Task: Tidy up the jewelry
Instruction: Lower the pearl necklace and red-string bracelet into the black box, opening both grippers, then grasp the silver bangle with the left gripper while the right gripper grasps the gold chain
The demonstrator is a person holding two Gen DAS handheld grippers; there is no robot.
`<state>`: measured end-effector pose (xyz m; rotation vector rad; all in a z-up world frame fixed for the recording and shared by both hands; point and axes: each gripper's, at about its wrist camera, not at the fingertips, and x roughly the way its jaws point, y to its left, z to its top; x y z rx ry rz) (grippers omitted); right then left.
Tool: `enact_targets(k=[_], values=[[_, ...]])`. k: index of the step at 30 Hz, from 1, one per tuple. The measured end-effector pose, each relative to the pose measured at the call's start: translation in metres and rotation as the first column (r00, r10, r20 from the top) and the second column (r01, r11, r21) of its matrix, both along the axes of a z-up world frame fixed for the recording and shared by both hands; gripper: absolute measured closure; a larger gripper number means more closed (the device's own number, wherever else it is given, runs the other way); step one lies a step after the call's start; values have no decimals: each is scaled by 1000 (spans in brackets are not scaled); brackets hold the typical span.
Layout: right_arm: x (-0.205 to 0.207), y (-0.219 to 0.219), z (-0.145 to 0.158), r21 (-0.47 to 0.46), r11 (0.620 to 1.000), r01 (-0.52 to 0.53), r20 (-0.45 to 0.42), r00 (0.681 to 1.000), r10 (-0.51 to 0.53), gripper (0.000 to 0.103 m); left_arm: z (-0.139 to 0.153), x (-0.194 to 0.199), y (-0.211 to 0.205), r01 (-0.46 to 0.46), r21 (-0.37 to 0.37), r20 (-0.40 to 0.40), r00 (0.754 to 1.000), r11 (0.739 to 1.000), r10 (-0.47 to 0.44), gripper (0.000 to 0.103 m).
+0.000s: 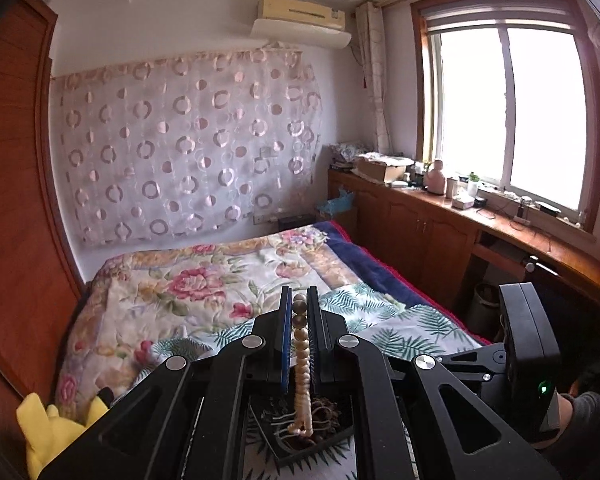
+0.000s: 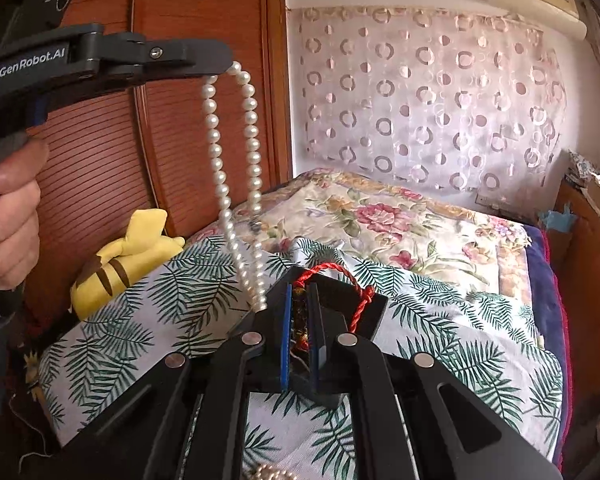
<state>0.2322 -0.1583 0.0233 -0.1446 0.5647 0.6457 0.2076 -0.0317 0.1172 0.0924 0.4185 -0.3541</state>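
My left gripper [image 1: 299, 300] is shut on a white pearl necklace [image 1: 302, 364]. In the right wrist view the left gripper [image 2: 224, 68] is raised at upper left, and the pearl necklace [image 2: 220, 160] hangs from it in a long loop down to a black tray [image 2: 374, 308] on the bed. My right gripper [image 2: 300, 292] is shut on a dark beaded piece [image 2: 300, 320] with a red cord [image 2: 356, 300], low over the tray. The tray [image 1: 300, 446] with tangled jewelry shows below my left gripper.
The tray lies on a palm-leaf cloth [image 2: 440, 344] over a floral bedspread [image 2: 380, 216]. A yellow plush toy [image 2: 128, 252] lies at the bed's left edge by a wooden wardrobe [image 2: 100, 152]. A cluttered wooden counter [image 1: 480, 208] runs under the window on the right.
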Motion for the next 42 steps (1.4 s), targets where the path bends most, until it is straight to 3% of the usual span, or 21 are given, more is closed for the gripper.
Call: enact_targets(k=[12,17,24,27,38,42], values=[[52,17,-62,-5,1000,-24,-129,991,23,95,-84,60,6,-25,15,-170,985,1000,27,97],[57,21,-71,-14,1000,-22,-144,989,19,94,-103,69,10,-22,15,-214,977,1000,24,96],[54,23,-73,-32,999,-11,-140,990,6,94,-111,61,17,-33,23,-216,976,999,38,95],[45,15,-69,-22,1000,7,-134,991,-10,94,-116,50,20,-36,25,-214,976,999,40,83],[-31,-20,-75,-37,998,42,-130,990,-46,94,-151,-9,19,-24,28,-244,969,999,30,70],[-56,-30,-84,-56,997,51,-142,988,-59,94,-162,-31,16,-16,12,-255,967,1000,18,56]])
